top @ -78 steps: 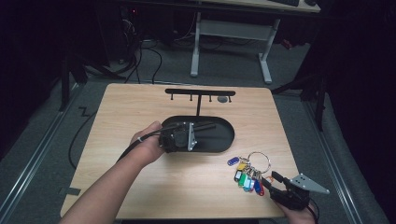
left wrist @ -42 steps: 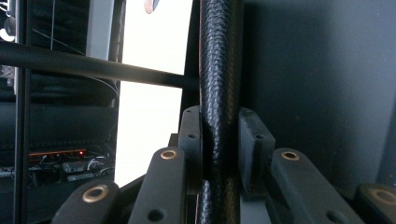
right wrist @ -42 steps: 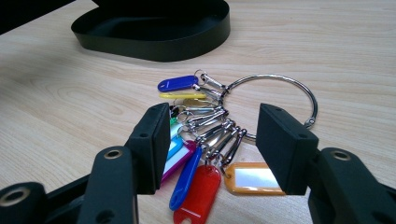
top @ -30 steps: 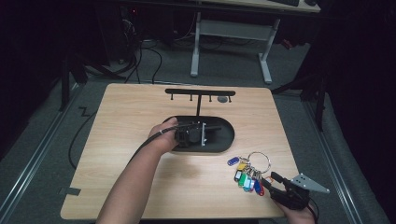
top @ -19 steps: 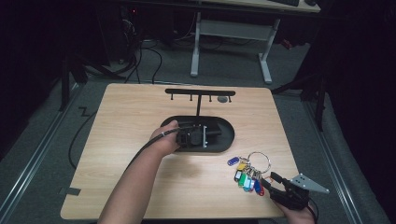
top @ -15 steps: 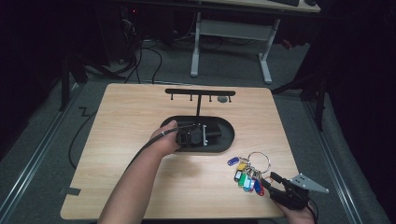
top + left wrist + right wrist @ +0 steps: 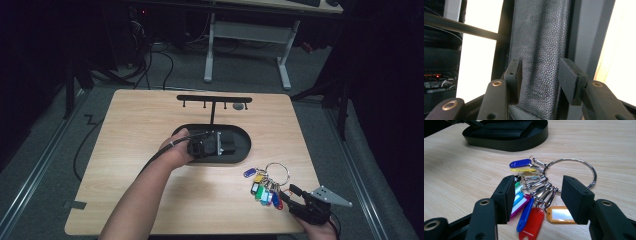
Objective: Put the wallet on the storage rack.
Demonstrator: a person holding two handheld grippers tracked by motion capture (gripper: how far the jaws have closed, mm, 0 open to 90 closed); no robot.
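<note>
Left hand-held gripper (image 7: 540,82) has just been opening, wallet (image 7: 541,50) probably loose between jaws, long axis running away; right hand-held gripper (image 7: 537,200) open over keys (image 7: 534,195).

A black pebbled-leather wallet (image 7: 541,50) lies flat in the black oval tray (image 7: 245,150).

Lit from overhead, bright on the table (image 7: 150,125), dark all around it; blown-out white beside the black wallet (image 7: 539,50); close jaws slightly soft.
</note>
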